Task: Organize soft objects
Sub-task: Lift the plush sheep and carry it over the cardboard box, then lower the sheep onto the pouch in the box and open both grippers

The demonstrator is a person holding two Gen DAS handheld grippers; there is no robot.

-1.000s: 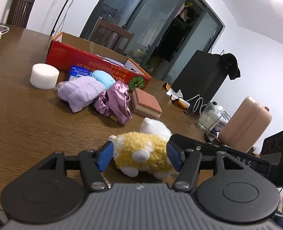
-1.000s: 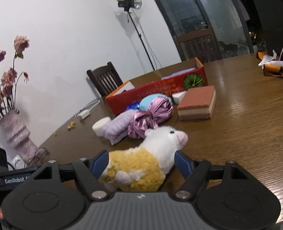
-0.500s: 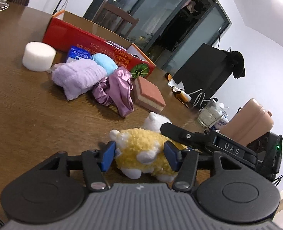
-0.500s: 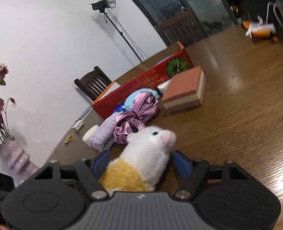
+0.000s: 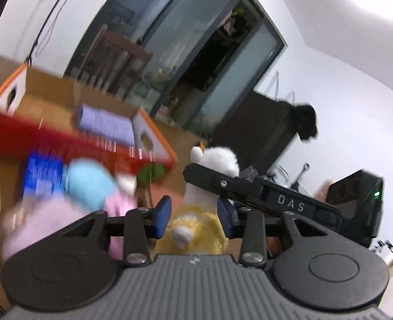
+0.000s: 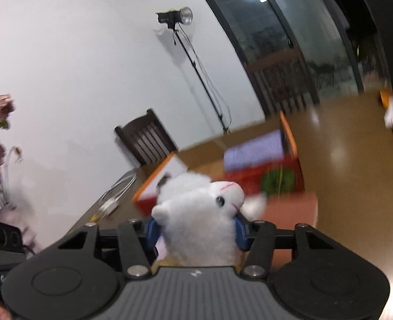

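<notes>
A brown wooden worktop [image 6: 356,160] carries an open red cardboard box [image 5: 71,138], seen lengthwise across the left wrist view, with a folded lilac cloth [image 5: 105,124] lying at its right end. Only the left wrist view shows the blurred heap near the box: a pale purple cloth [image 5: 44,221], a light blue soft item [image 5: 87,181] and a blue packet [image 5: 43,174]. Only the right wrist view shows the dark wooden chair [image 6: 145,138] against the white wall, a light stand [image 6: 175,18] and dried roses [image 6: 1,109] at far left.

A plush lamb [image 6: 199,218] is held above the worktop just near the box by both grippers at once. Its long axis runs across the scene, white head to the right, face turned toward the box. The right gripper [image 6: 196,230] is closing, blue pads pressed into the white neck. The left gripper [image 5: 195,216] is closing around the yellow body; its pads appear to touch the fleece, though blur makes this uncertain.
</notes>
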